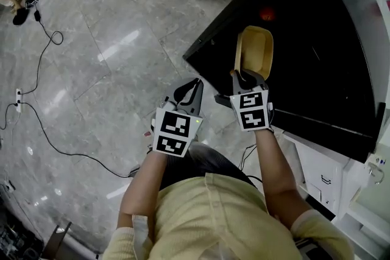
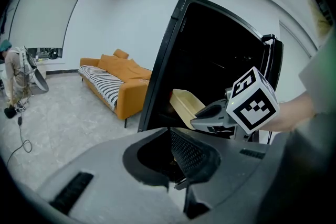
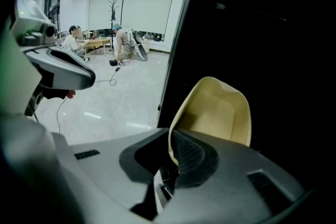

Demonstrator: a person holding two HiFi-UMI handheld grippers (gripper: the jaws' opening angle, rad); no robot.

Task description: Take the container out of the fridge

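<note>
Pinching container (image 1: 254, 50) rim, right claw (image 1: 246, 77) beside fridge door (image 1: 317, 58) edge.

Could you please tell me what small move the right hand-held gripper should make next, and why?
Probably draw the container back toward the person, clear of the fridge, with the grip kept shut. The right hand-held gripper pinches the container's rim, and the tilted container is right in front of the dark fridge. The left hand-held gripper is empty.
</note>
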